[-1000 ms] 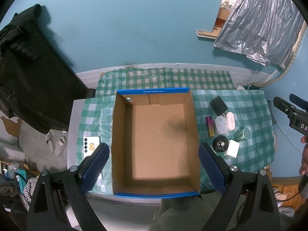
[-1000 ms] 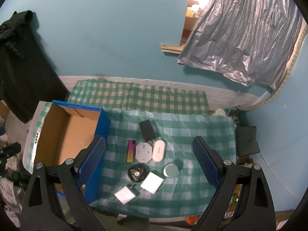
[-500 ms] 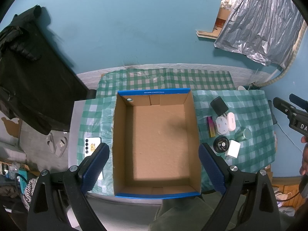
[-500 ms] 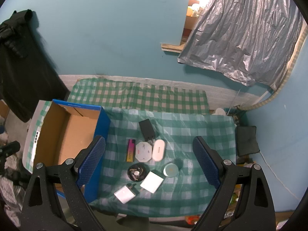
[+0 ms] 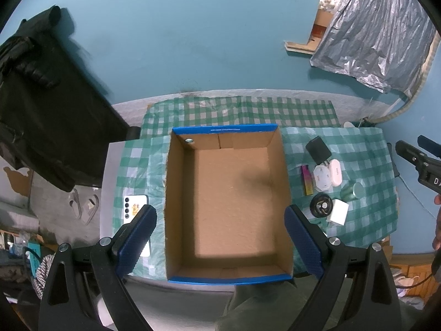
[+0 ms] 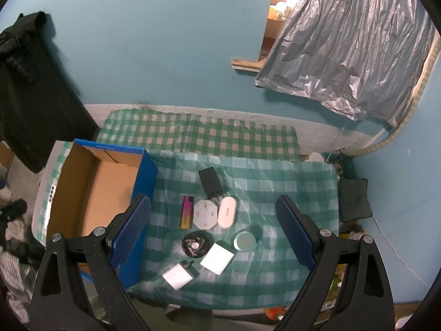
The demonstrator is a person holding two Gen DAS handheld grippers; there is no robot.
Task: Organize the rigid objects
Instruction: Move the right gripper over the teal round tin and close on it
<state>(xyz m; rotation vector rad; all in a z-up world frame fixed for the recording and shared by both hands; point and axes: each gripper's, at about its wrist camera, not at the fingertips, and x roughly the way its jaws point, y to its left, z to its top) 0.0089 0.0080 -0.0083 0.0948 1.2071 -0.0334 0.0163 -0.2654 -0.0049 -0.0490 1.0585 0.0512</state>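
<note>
Cardboard box (image 5: 228, 207) bare; rim print unreadable.

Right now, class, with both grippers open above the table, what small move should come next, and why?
Probably lower the right gripper onto the round black dish nearest beneath it. The cardboard box holds none of the items yet, the jaws stand wide with nothing between them, and the left gripper hangs over the box.

One cardboard box (image 5: 228, 201), one phone (image 5: 134, 208), eight small items (image 6: 212, 226) on the cloth.
</note>
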